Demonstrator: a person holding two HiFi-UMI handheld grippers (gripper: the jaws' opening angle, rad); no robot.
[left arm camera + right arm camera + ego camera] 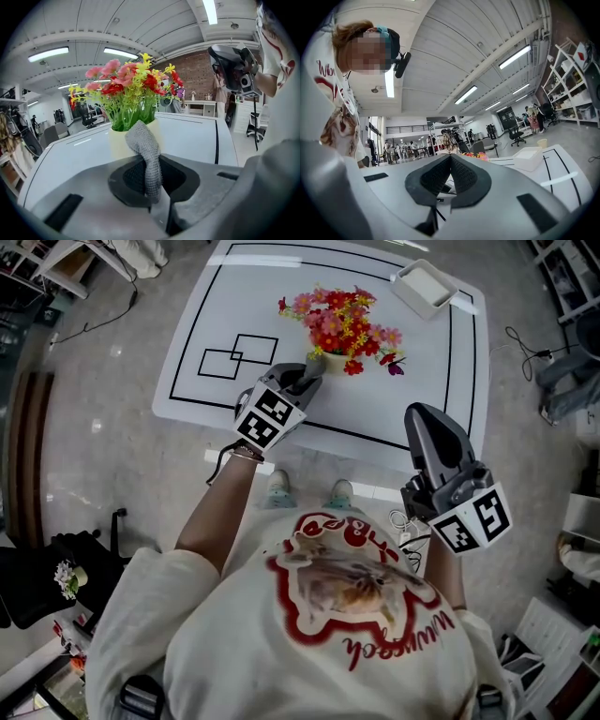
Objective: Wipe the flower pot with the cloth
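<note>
A cream flower pot with red, pink and yellow flowers stands on the white table. From the head view the pot sits mid-table under its flowers. My left gripper is shut on a grey knitted cloth, whose free end stands up against the pot's near side. In the head view this left gripper points down at the pot's left side. My right gripper hangs over the table's near right edge, away from the pot. Its jaws are shut with nothing between them.
A white rectangular tray lies at the table's far right corner, also in the right gripper view as the tray. Black lines and two overlapping squares mark the tabletop. Shelves, chairs and cables surround the table.
</note>
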